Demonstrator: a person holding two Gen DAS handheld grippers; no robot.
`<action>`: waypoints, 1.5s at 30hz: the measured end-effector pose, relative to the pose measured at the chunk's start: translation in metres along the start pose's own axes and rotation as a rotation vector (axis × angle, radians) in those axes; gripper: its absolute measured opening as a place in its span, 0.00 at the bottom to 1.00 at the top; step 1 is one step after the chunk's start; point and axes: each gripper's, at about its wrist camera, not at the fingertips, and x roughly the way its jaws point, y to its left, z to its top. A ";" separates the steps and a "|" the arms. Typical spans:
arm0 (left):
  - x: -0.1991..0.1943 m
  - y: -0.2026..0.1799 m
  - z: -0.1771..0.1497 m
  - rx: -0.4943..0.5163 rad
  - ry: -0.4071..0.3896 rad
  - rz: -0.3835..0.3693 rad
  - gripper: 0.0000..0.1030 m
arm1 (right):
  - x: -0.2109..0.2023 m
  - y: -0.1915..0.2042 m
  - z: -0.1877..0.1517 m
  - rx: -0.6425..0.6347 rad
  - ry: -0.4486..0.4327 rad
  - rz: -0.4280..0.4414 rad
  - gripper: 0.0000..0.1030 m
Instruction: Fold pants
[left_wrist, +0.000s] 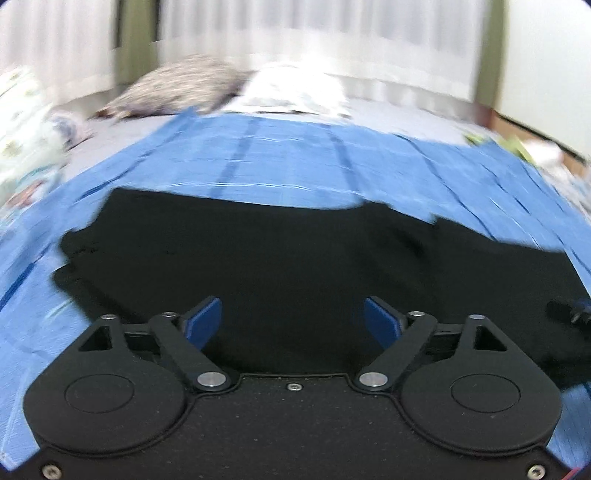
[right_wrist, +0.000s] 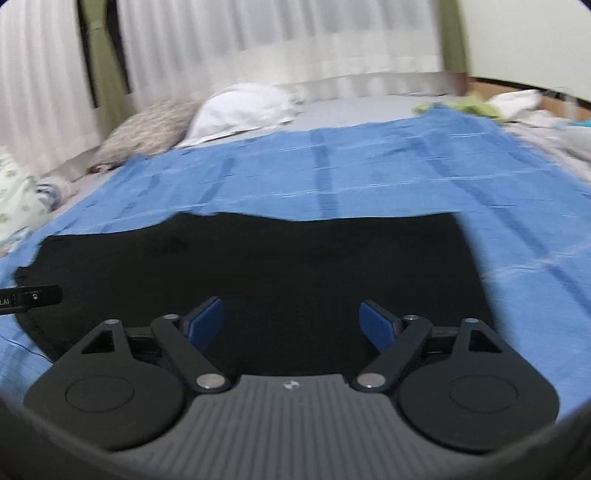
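Note:
Black pants (left_wrist: 258, 251) lie flat on a blue checked sheet (left_wrist: 280, 162) on a bed. My left gripper (left_wrist: 293, 317) is open and empty, with blue pads just above the pants' near part. In the right wrist view the pants (right_wrist: 266, 258) show as a broad dark patch on the blue sheet (right_wrist: 332, 170). My right gripper (right_wrist: 291, 317) is open and empty above them. The tip of the other gripper shows at the right edge of the left view (left_wrist: 570, 312) and at the left edge of the right view (right_wrist: 29, 297). Both views are motion-blurred.
A grey patterned pillow (left_wrist: 177, 88) and a white pillow (left_wrist: 295, 88) lie at the bed's far end before white curtains (left_wrist: 332, 33). Printed bedding (left_wrist: 26, 122) is piled at the left. Green and white clothes (right_wrist: 495, 103) lie at the far right.

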 end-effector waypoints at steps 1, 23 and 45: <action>0.000 0.015 0.001 -0.035 -0.006 0.022 0.86 | 0.012 0.015 0.001 -0.014 0.013 0.025 0.87; 0.081 0.183 0.009 -0.507 -0.017 0.209 1.00 | 0.045 0.112 -0.034 -0.347 0.078 0.155 0.94; 0.035 0.067 0.074 -0.217 -0.280 0.085 0.16 | -0.032 -0.059 0.007 -0.004 -0.016 -0.108 0.94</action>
